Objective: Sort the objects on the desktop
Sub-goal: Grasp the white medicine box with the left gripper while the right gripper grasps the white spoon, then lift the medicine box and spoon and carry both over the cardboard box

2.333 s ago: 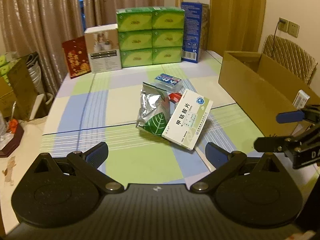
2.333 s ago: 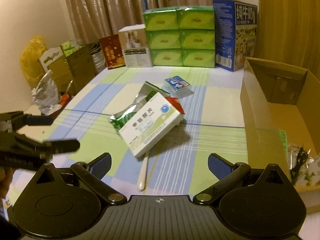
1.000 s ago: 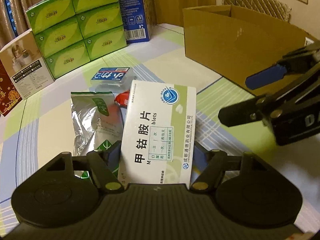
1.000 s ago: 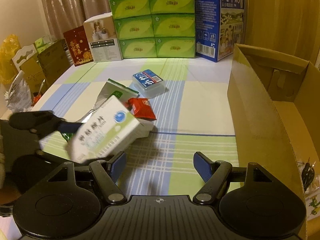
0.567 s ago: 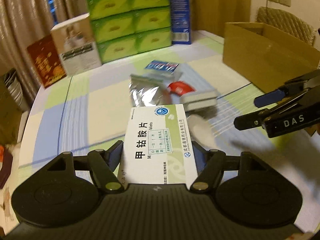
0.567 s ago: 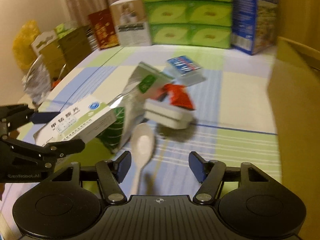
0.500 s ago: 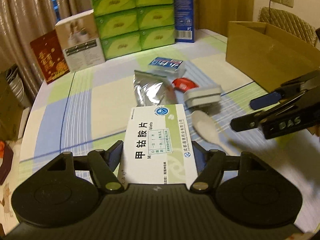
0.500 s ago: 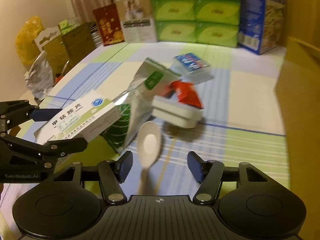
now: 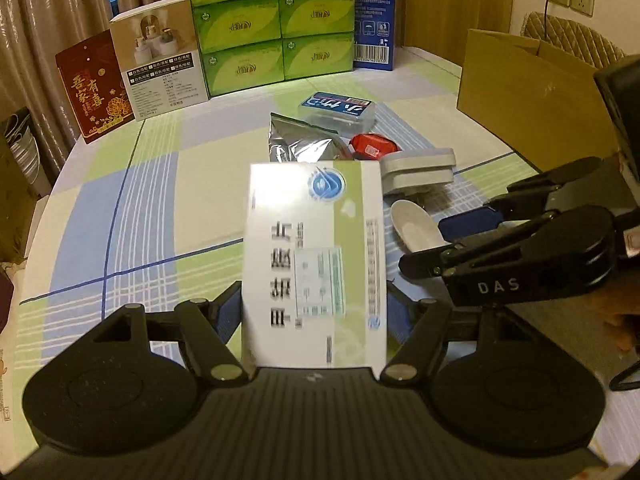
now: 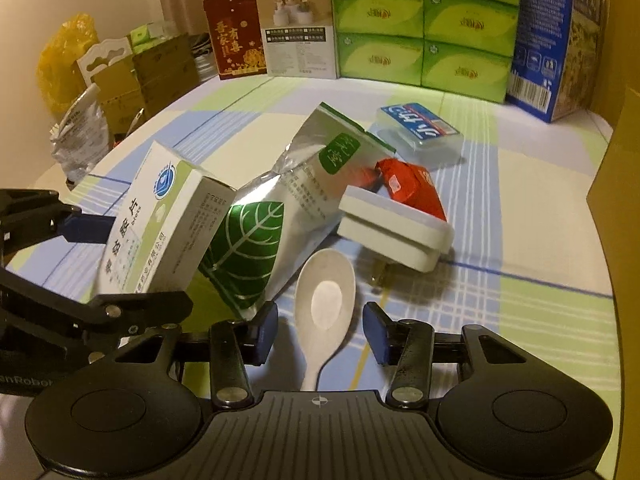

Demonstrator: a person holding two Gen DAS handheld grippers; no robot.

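My left gripper (image 9: 314, 312) is shut on a white and green medicine box (image 9: 316, 256) and holds it above the table; the box also shows in the right wrist view (image 10: 160, 216). My right gripper (image 10: 320, 334) is open, its blue pads on either side of a white plastic spoon (image 10: 324, 304) that lies on the cloth, not touching it. It shows in the left wrist view (image 9: 448, 240) over the spoon (image 9: 412, 226). Beyond lie a silver leaf-print pouch (image 10: 280, 220), a white plug adapter (image 10: 394, 232), a red packet (image 10: 412, 188) and a clear box with a blue label (image 10: 420, 130).
An open cardboard box (image 9: 532, 96) stands at the right of the table. Green tissue boxes (image 9: 272, 20), a blue carton (image 9: 374, 12), a white product box (image 9: 160, 60) and a red card (image 9: 92, 88) line the far edge. The table's left edge drops to cluttered boxes (image 10: 152, 72).
My left gripper closed on the medicine box, lifted it off the pile and drew it back left. My right gripper moved in low and now straddles the uncovered spoon.
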